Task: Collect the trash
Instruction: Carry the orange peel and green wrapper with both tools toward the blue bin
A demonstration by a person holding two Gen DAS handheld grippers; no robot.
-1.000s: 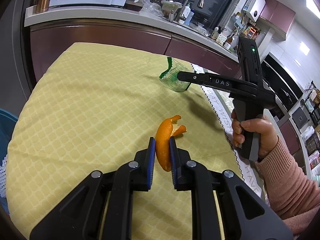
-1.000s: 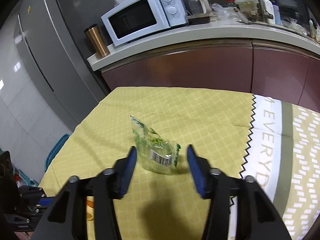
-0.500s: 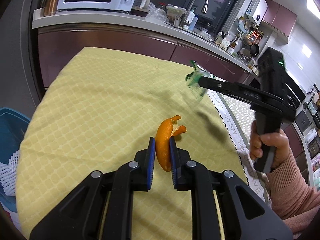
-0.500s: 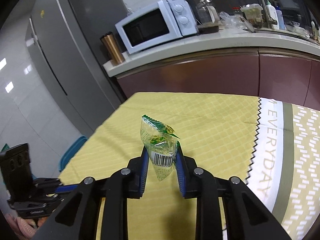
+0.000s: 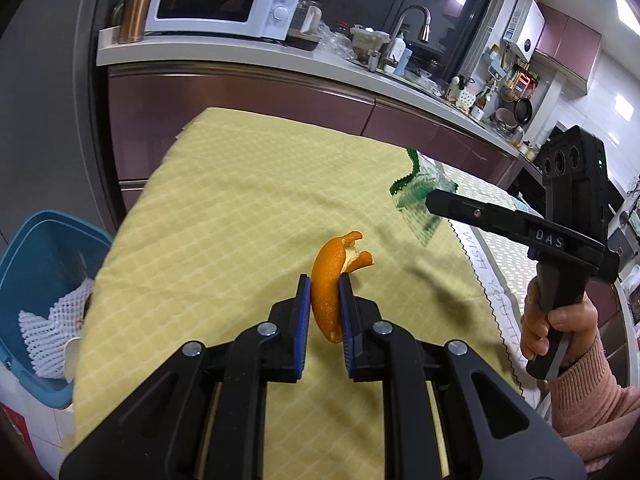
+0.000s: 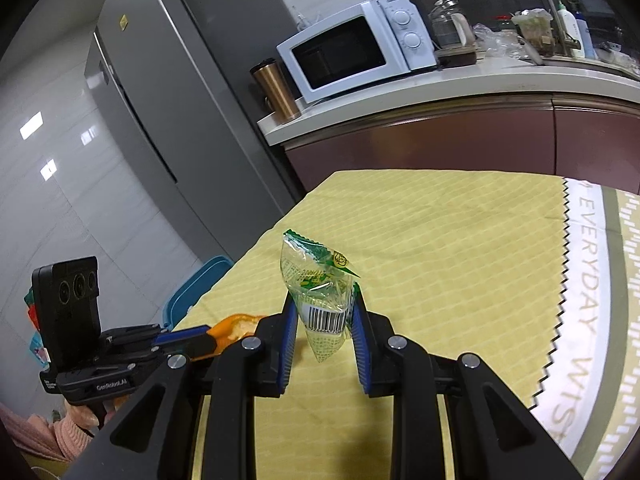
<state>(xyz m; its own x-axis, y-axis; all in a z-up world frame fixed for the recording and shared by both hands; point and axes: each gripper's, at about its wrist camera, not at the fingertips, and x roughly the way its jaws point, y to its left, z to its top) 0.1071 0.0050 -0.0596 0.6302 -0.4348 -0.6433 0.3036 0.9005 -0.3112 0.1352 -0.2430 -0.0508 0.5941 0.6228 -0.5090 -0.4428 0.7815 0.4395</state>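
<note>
My left gripper (image 5: 324, 300) is shut on a curled orange peel (image 5: 330, 280) and holds it above the yellow tablecloth (image 5: 240, 200). My right gripper (image 6: 323, 320) is shut on a clear plastic wrapper with green print and a barcode (image 6: 320, 292), lifted off the cloth. In the left wrist view the right gripper (image 5: 434, 202) hangs at the right with the wrapper (image 5: 416, 196) in its tips. In the right wrist view the left gripper (image 6: 200, 338) shows at lower left with the peel (image 6: 236, 328).
A blue bin (image 5: 36, 280) with white foam netting stands on the floor left of the table; its rim shows in the right wrist view (image 6: 196, 284). A kitchen counter with a microwave (image 5: 220, 2) runs behind. A white-and-olive printed cloth (image 6: 592, 300) covers the table's right part.
My right gripper has closed on the wrapper and lifted it off the cloth. Both grippers have swung left, and the blue bin has come further into view. The left keeps the peel.
</note>
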